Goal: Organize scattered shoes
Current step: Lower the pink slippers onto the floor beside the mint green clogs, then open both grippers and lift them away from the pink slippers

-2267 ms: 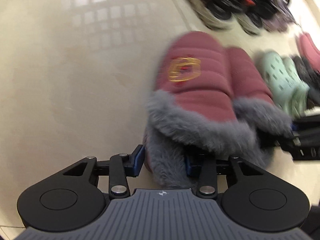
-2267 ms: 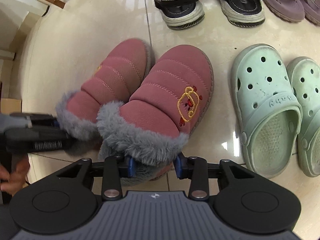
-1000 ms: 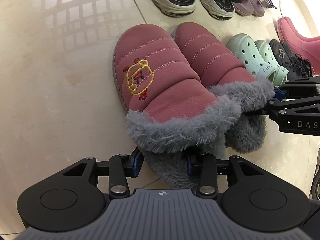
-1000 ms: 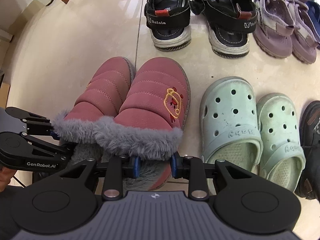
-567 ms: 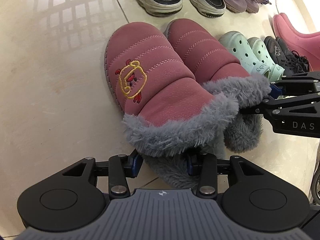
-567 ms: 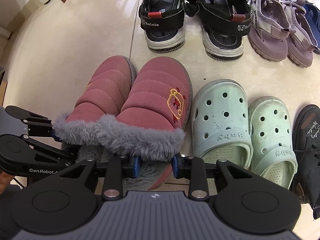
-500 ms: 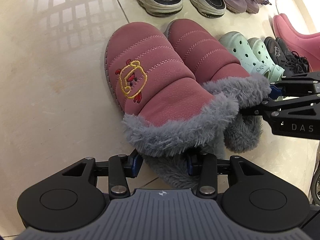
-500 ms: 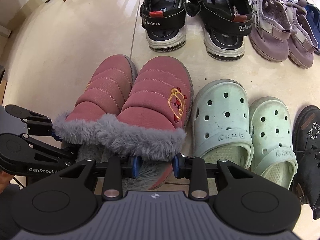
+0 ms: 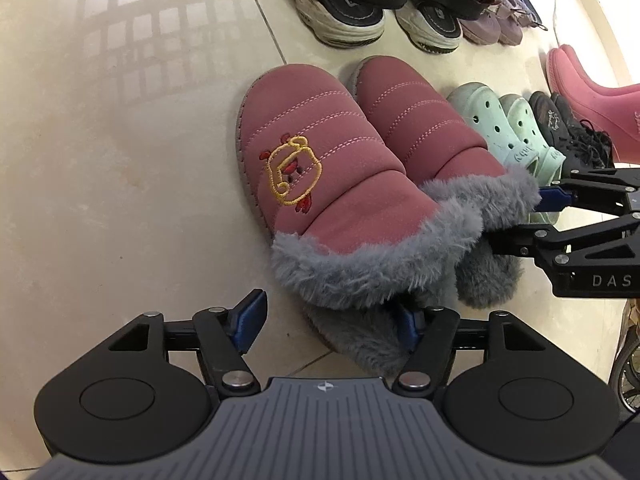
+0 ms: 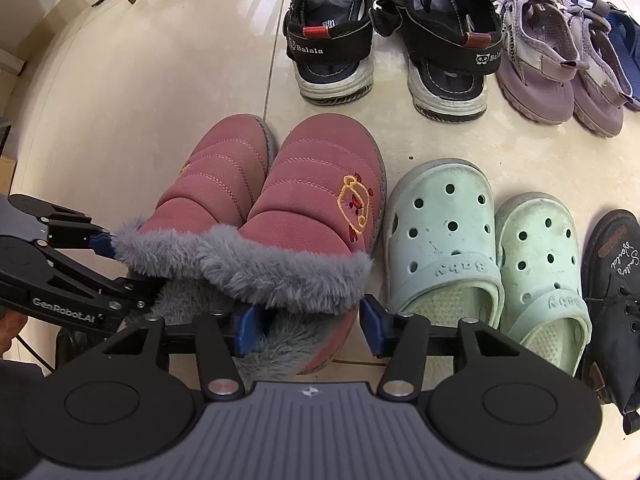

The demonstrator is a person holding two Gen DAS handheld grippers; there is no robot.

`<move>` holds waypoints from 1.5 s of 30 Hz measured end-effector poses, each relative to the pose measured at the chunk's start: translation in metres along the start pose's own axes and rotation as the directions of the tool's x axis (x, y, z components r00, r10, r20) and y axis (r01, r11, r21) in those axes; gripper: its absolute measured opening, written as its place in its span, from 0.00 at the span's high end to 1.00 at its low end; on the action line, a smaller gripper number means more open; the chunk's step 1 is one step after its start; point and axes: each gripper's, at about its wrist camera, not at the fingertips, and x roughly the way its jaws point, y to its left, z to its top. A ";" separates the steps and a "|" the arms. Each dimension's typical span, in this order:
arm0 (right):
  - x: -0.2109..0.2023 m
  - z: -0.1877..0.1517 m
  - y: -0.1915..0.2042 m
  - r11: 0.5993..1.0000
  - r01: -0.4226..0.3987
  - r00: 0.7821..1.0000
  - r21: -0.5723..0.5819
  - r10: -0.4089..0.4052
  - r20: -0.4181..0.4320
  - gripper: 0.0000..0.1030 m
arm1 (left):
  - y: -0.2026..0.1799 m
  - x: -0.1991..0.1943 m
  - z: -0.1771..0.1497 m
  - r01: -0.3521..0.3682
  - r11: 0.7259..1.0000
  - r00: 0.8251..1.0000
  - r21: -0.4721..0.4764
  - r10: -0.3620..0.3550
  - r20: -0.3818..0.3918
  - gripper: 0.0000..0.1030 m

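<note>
Two maroon quilted slippers with grey fur cuffs stand side by side on the tile floor, toes pointing away. In the left wrist view, the left slipper (image 9: 320, 184) carries a yellow embroidered figure, and its furry heel lies between the fingers of my left gripper (image 9: 329, 320). These jaws are opening, and the left pad stands clear of the fur. My right gripper (image 10: 308, 327) straddles the heel of the right slipper (image 10: 316, 200). Its jaws are opening too, with the right pad off the shoe. Each gripper shows in the other's view: the right gripper (image 9: 520, 220) and the left gripper (image 10: 128, 264).
Mint clogs (image 10: 440, 232) stand right of the slippers, and a black lace shoe (image 10: 616, 280) lies beyond them. Black sandals (image 10: 332, 40) and lilac sandals (image 10: 540, 72) form a far row. A pink boot (image 9: 592, 92) stands at far right, bare floor (image 9: 120, 120) to the left.
Both pairs of jaws have spread apart from the slipper heels they were pinching. The slippers stay put, side by side on the floor.
</note>
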 end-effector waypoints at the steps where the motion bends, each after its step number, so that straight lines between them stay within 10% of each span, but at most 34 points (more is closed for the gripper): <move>1: -0.001 0.000 0.000 1.000 0.001 1.000 0.000 -0.001 0.002 0.41 | 0.000 -0.004 0.000 0.002 1.000 1.000 0.007 -0.002 0.004 0.34; 45: -0.083 0.026 0.009 0.993 0.116 0.963 -0.021 -0.108 0.246 0.17 | -0.023 -0.089 0.041 -0.089 0.996 0.969 0.021 0.081 0.235 0.30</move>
